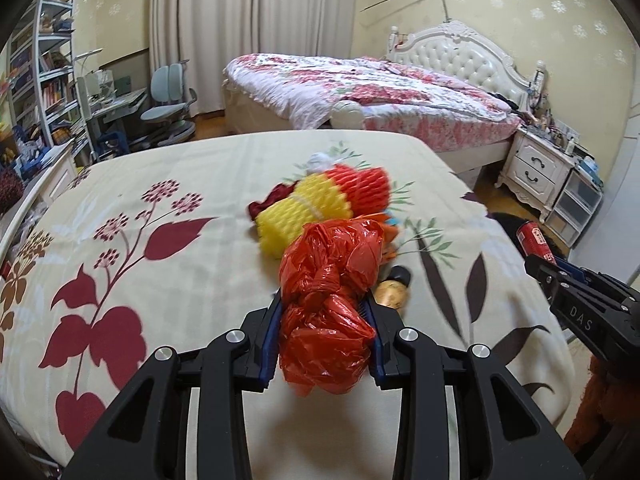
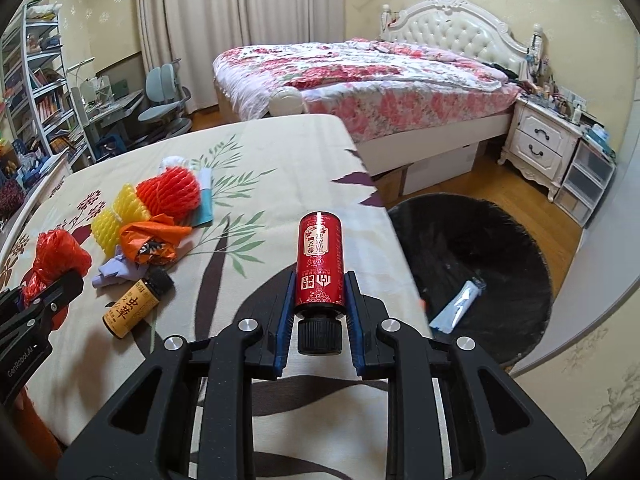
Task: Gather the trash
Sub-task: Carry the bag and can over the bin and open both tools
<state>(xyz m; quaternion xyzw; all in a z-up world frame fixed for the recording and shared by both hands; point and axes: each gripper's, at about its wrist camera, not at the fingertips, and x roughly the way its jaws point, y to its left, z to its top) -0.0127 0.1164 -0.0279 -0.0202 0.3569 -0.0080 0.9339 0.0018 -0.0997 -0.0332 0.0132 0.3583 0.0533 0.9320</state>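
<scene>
Left wrist view: my left gripper (image 1: 326, 316) angles down over the bed (image 1: 168, 208), clamped on a crumpled red plastic bag (image 1: 328, 300). My right gripper (image 2: 318, 300), tilted down likewise, pinches a red bottle (image 2: 320, 256) cap-end toward me, above the bed's edge.

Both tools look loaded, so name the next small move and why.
Probably carry the red bottle in the right tool rightward over the black bin and drop it: it's gripped, and the bin sits open beside the bed.
</scene>
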